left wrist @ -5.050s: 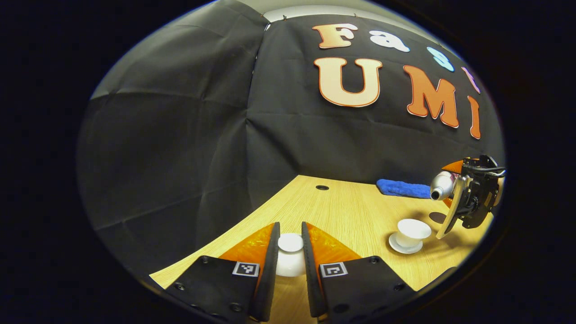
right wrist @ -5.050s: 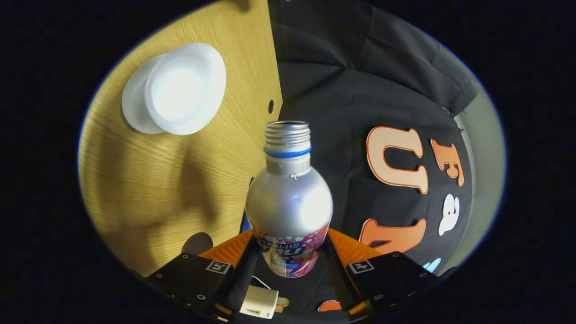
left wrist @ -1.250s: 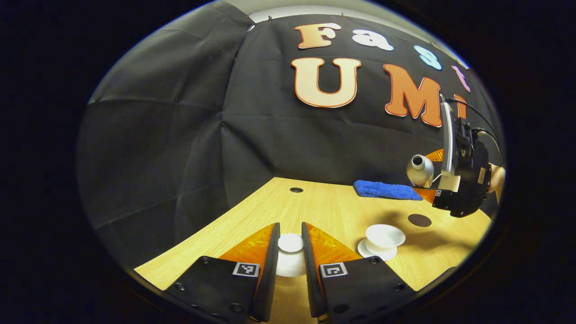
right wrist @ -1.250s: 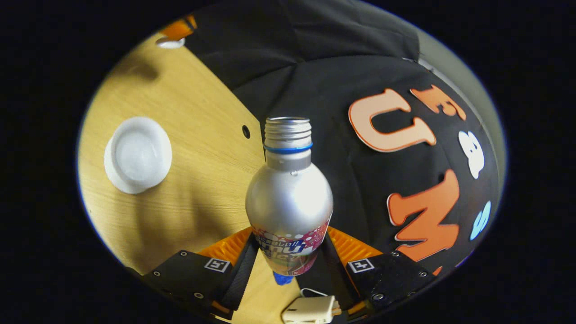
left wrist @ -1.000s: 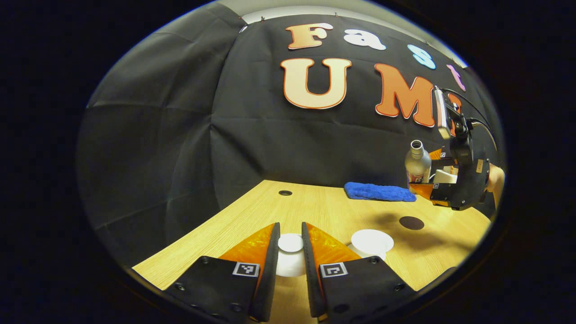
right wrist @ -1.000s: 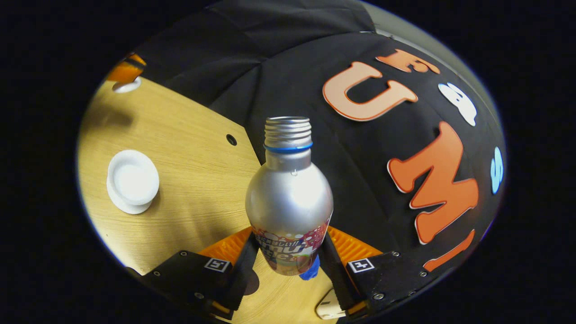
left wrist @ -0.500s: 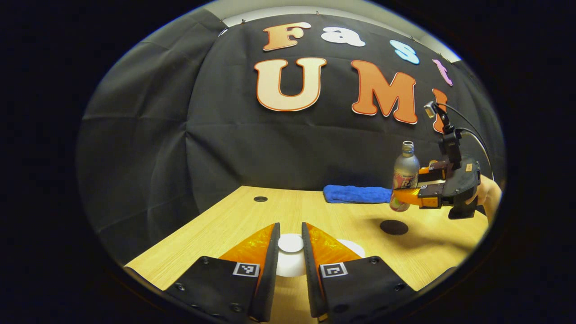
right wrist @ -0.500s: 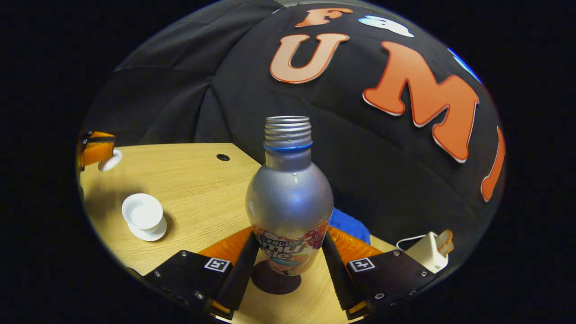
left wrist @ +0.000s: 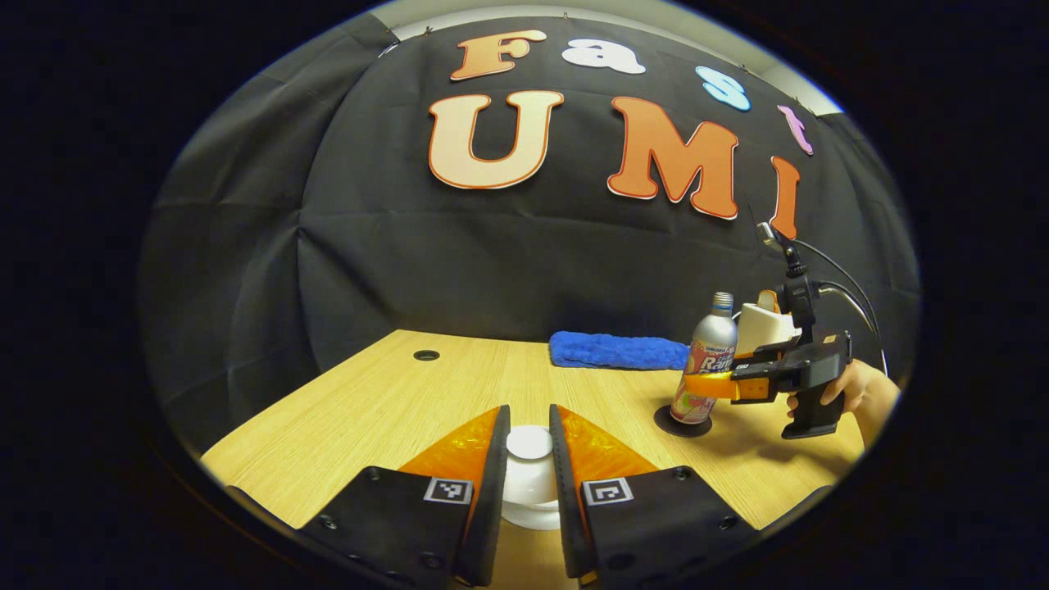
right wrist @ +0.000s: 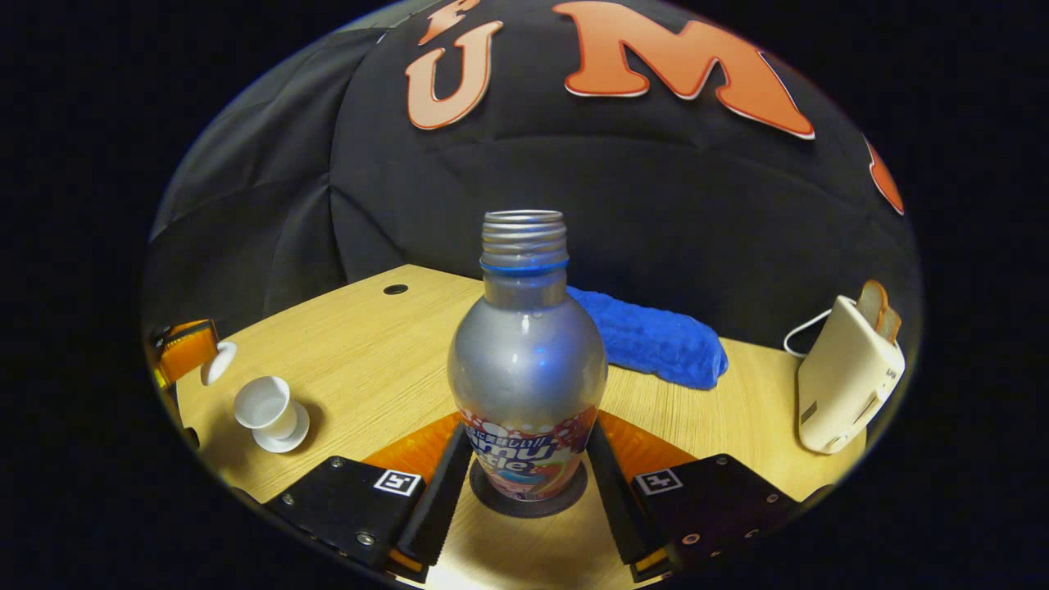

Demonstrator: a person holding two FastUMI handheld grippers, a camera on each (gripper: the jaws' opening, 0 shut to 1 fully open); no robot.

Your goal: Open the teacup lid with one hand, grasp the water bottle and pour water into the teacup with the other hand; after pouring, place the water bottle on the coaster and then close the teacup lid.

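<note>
Left tongs: my left gripper (left wrist: 529, 492) is clenched on the knob of the teacup lid (left wrist: 529, 471); both fingers press on it, and I hold it above the near edge of the table (left wrist: 393, 410).

Right tongs: my right gripper (right wrist: 524, 492) grasps the water bottle (right wrist: 524, 369) low on its body, one finger on each side.

Bottle: it stands upright on the dark round coaster (right wrist: 524, 500). In the left gripper view the water bottle (left wrist: 705, 369) has its base on the coaster (left wrist: 682, 424), at the far right of the table.

Teacup: the teacup (right wrist: 266, 407) stands open on its saucer (right wrist: 287, 434), well apart from the bottle, toward my left side. I cannot see whether there is water inside.

Done, as I judge: the lid is off and the bottle is at the coaster, so the pouring is probably finished.

Left to do: release the bottle, draw the right tongs back, then bring the lid to the cup and close it.

Other things: a blue cloth (right wrist: 656, 336) lies behind the bottle, and a cream-coloured device (right wrist: 844, 385) with a white cable lies to its right.

Writing: the bottle has a colourful printed label with big letters, but the fingers cover part of it and it curves away, so I cannot read it with certainty. I see no brand that I can name. Small square black-and-white markers are on both tongs.
</note>
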